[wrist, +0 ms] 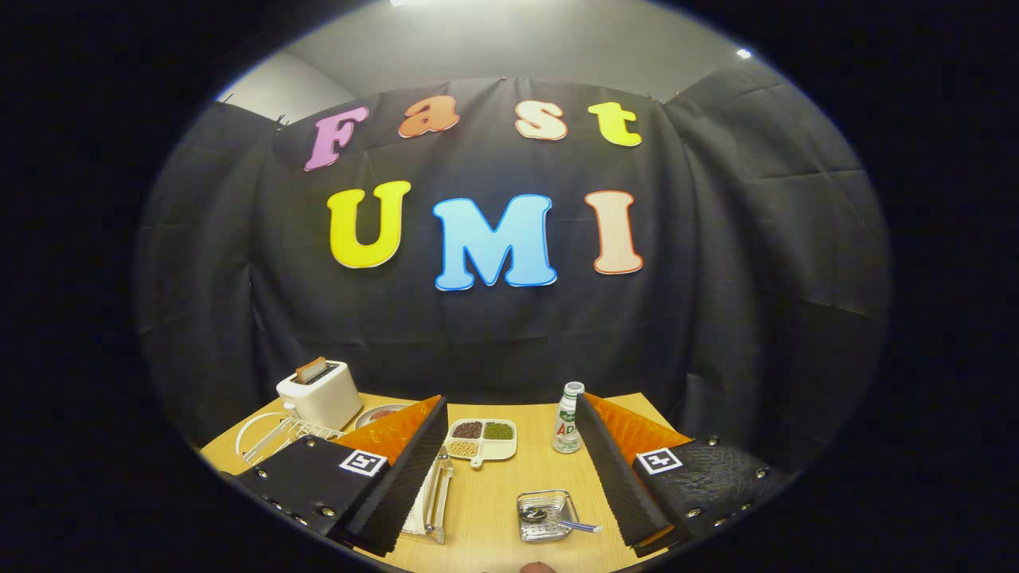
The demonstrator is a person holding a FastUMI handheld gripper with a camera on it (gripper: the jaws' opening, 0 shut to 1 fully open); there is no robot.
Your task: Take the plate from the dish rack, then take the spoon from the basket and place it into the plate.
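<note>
Gripper (509, 430): fingers spread wide apart, nothing held, ribbed wedge-shaped pads facing each other above a pale wood-grain table (493, 509).

Between the fingers, toward 6 o'clock: a small square wire-mesh basket (546, 516), metallic. The spoon (575, 525) lies in it with its handle projecting over the rim toward 3 o'clock.

At 9 o'clock, partly hidden by the left finger: a white wire dish rack (275, 436) with a round white plate (248, 434) standing on edge in it.

At 12 o'clock, between the fingertips: a white divided tray (482, 440) holding three grain fills. A small plastic bottle (568, 420) stands upright beside the right finger. A boxy white toaster (320, 394) sits at 10 o'clock.
</note>
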